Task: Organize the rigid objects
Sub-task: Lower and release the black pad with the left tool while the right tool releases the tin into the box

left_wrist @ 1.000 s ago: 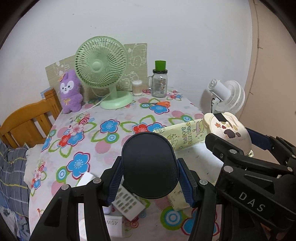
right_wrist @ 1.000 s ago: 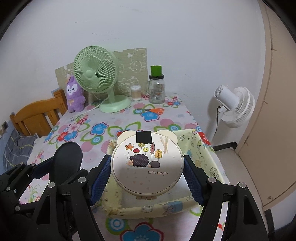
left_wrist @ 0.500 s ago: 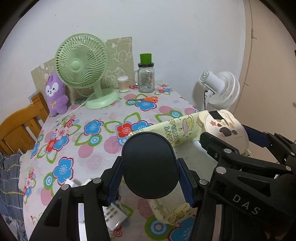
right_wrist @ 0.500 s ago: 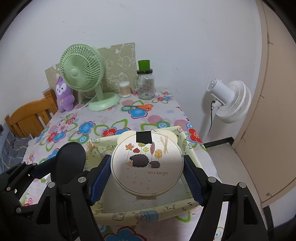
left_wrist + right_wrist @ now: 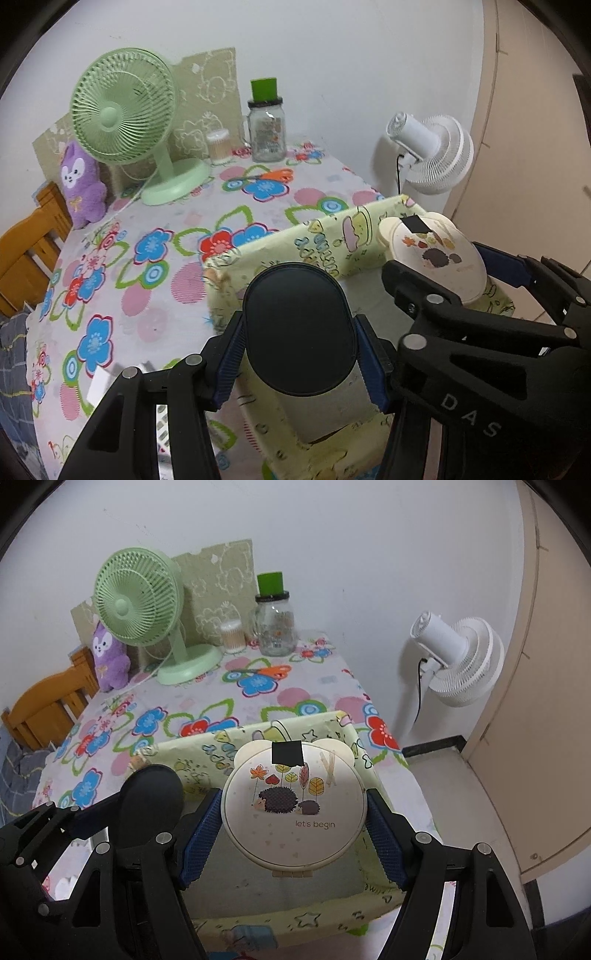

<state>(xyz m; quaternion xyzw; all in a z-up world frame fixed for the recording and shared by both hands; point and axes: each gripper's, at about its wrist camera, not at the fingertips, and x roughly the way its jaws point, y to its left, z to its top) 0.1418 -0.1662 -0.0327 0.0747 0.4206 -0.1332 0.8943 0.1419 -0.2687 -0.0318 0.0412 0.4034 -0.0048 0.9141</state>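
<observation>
Both tools lowered over yellow bin (image 5: 280, 919), left tool (image 5: 301, 354) gripping black oval (image 5: 297, 328), right tool (image 5: 293, 834) gripping hedgehog case (image 5: 293, 805).

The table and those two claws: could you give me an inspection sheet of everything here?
Surface: table under a flowered cloth.
Job's things: yellow fabric bin at the near edge; black oval case; round hedgehog case.
Clutter: green desk fan, purple plush, glass jar with green cap, swab tub, orange scissors, white remote, partly hidden.
Grippers: left claw clamps the black case; right claw clamps the hedgehog case; both over the bin.
Cables: desk fan's pale cord; black cord at the white floor fan.
Surroundings: white wall, wooden chair, beige door.
</observation>
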